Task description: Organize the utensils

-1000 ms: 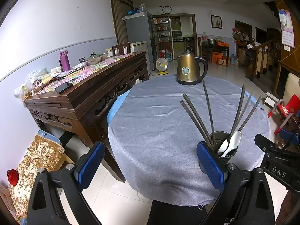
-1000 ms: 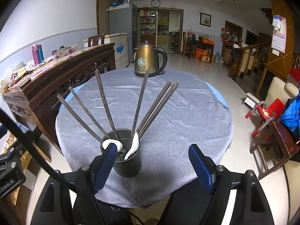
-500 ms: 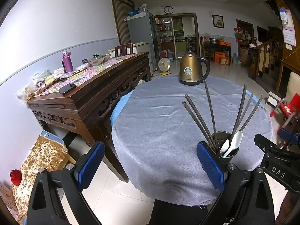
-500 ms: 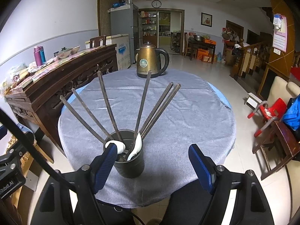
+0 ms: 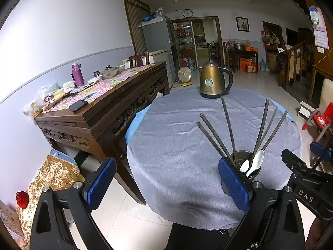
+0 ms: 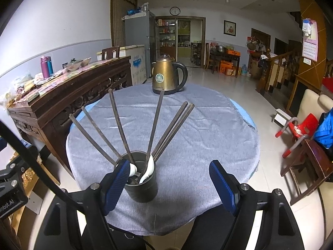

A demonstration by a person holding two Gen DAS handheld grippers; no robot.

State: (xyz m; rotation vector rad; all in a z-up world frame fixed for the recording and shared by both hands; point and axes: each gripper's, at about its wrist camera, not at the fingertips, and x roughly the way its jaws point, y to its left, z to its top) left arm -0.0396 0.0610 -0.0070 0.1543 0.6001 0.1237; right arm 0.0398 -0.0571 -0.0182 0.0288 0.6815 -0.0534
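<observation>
A dark metal utensil cup (image 6: 141,184) stands near the front edge of the round table with its grey cloth (image 6: 208,137). It holds several dark chopsticks (image 6: 155,123) fanned outward and two white spoons (image 6: 148,171). It also shows in the left wrist view (image 5: 246,162), partly behind the right blue pad. My right gripper (image 6: 169,184) is open and empty, just in front of the cup, which sits by its left pad. My left gripper (image 5: 166,184) is open and empty, to the cup's left at the table's front edge.
A gold kettle (image 6: 167,77) stands at the table's far side. A carved wooden sideboard (image 5: 104,108) with clutter stands to the left. A red child's chair (image 6: 297,131) and a wooden chair stand to the right. The other gripper's body (image 5: 308,185) shows at the right edge.
Both grippers have drawn back and risen slightly; the table and cup look a little farther away. Both stay open and the cup has not moved.
</observation>
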